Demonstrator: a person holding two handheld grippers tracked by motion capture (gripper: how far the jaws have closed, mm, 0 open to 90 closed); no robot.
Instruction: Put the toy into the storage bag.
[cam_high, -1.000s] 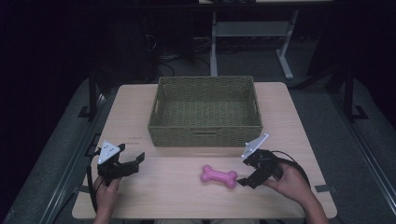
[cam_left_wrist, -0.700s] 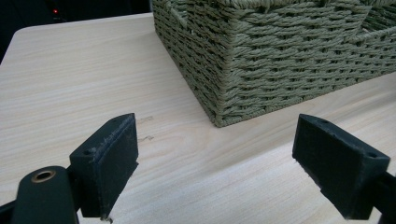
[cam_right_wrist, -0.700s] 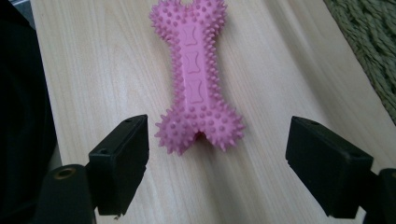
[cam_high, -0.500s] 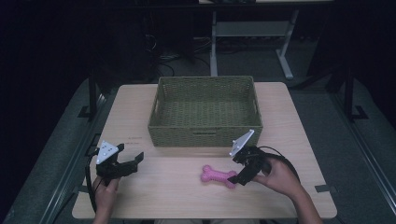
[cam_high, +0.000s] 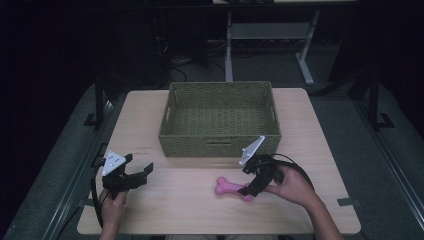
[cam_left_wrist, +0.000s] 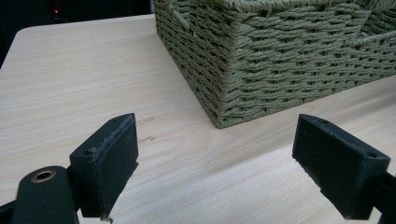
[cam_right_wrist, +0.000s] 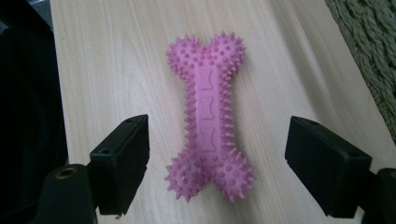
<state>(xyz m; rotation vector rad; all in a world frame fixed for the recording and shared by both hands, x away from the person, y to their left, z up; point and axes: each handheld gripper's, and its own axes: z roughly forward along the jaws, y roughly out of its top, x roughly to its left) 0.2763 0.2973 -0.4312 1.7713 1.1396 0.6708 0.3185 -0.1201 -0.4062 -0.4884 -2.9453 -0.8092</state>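
The light wooden table (cam_high: 320, 130) carries all items under review. A green woven basket (cam_high: 220, 145) stands at its centre toward the far side; the left gripper view shows one lower corner of that basket (cam_left_wrist: 243, 70) resting flat on the tabletop (cam_left_wrist: 70, 79). A pink spiked bone toy (cam_high: 229, 187) lies flat on the table near the front edge, just near of the basket's front wall and apart from it. In the right gripper view the toy (cam_right_wrist: 208, 112) lies lengthwise between the two black jaws, which stand wide apart on either side of its lower end; no contact with either jaw is visible. The right gripper (cam_high: 248, 190), held in the person's right hand (cam_high: 292, 186), sits at the right end of the toy, its grey plate tilted up toward the basket. The left gripper (cam_high: 146, 171), held in the left hand (cam_high: 113, 206), sits at the near left of the table, well apart from the toy, jaws spread wide with bare tabletop between them.
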